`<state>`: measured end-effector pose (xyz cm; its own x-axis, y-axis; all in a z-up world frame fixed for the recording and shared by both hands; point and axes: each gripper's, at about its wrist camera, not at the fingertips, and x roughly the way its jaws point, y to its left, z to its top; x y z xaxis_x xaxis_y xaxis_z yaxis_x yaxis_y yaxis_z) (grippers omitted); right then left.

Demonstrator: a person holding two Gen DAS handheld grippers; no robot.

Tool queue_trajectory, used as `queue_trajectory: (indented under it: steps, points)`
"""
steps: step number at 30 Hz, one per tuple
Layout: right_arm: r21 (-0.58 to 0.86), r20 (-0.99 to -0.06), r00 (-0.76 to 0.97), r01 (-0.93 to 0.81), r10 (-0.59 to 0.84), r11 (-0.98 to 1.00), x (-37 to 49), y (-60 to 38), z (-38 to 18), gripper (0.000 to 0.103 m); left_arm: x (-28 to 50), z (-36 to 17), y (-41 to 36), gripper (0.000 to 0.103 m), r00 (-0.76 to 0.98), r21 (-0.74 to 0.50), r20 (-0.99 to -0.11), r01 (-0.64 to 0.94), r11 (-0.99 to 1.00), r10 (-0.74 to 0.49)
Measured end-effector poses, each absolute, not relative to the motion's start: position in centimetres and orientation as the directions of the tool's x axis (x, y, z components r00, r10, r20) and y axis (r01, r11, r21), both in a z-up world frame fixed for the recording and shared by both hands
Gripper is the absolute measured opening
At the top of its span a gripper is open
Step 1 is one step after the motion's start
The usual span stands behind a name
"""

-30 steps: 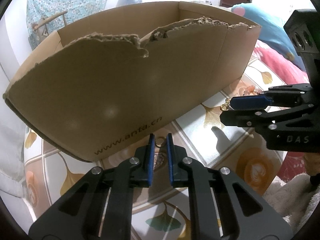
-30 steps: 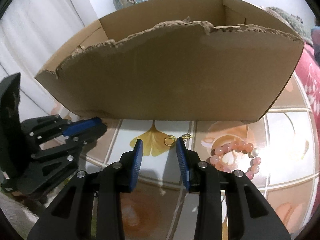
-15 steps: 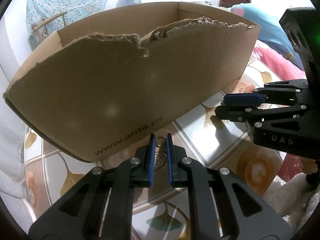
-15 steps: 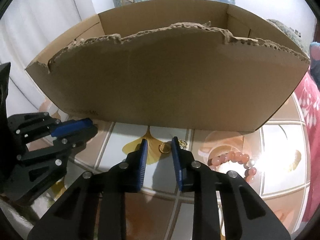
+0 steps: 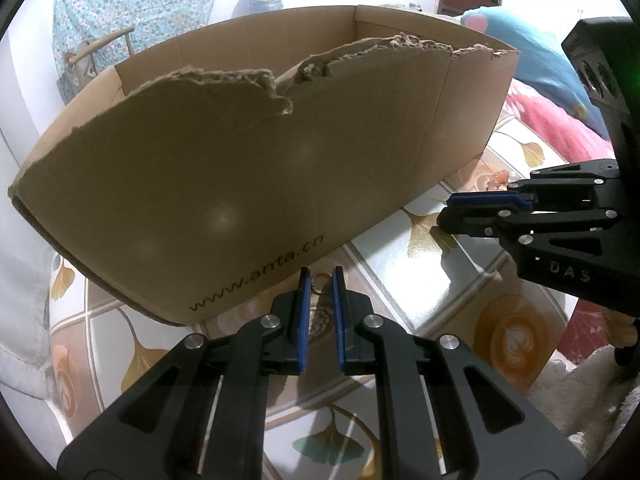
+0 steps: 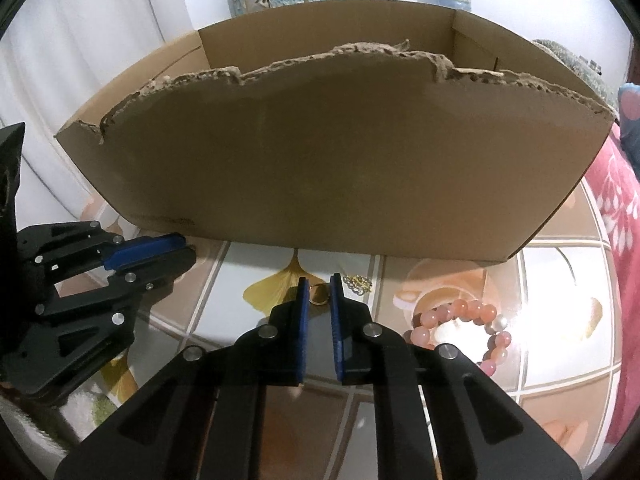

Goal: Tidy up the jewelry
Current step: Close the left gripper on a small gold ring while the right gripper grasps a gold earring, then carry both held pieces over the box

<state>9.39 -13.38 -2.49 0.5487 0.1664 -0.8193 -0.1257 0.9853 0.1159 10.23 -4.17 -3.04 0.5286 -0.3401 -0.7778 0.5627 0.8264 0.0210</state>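
A torn brown cardboard box (image 5: 248, 168) stands on the patterned table and also fills the right wrist view (image 6: 340, 152). My left gripper (image 5: 319, 283) is shut on a small metal ring (image 5: 320, 281) at its fingertips, just in front of the box wall. My right gripper (image 6: 318, 294) is closed on a gold earring hoop (image 6: 319, 295), whose gold charm (image 6: 359, 282) lies just right of the tips. A pink bead bracelet (image 6: 464, 328) lies on the table to the right. The right gripper shows side-on in the left wrist view (image 5: 480, 210).
The tabletop (image 6: 560, 288) has a ginkgo-leaf and coffee-cup tile pattern. A red and blue bedding pile (image 5: 552, 120) lies behind the box at right. A fluffy white cloth (image 5: 592, 392) lies at the near right edge. A chair with a floral cloth (image 5: 120, 20) stands behind.
The right gripper moved forward and closed its jaws onto the gold earring. The left gripper stayed shut on the ring with almost no motion.
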Motion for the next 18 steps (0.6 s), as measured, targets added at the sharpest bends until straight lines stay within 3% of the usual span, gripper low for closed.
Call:
queue_trajectory:
  steps: [11,18]
  points:
    - [0.165,-0.791,0.571,-0.146,0.219,0.975,7.2,-18.2,-0.7,0.01,8.7,-1.8,-3.9,0.01,0.535,0.026,-0.77,0.571,0.821,-0.347]
    - [0.23,-0.726,0.602,-0.242,0.332,0.942,6.7,-19.3,4.8,0.01,7.7,4.2,-2.2,0.01,0.477,-0.114,-0.716,0.64,0.76,-0.51]
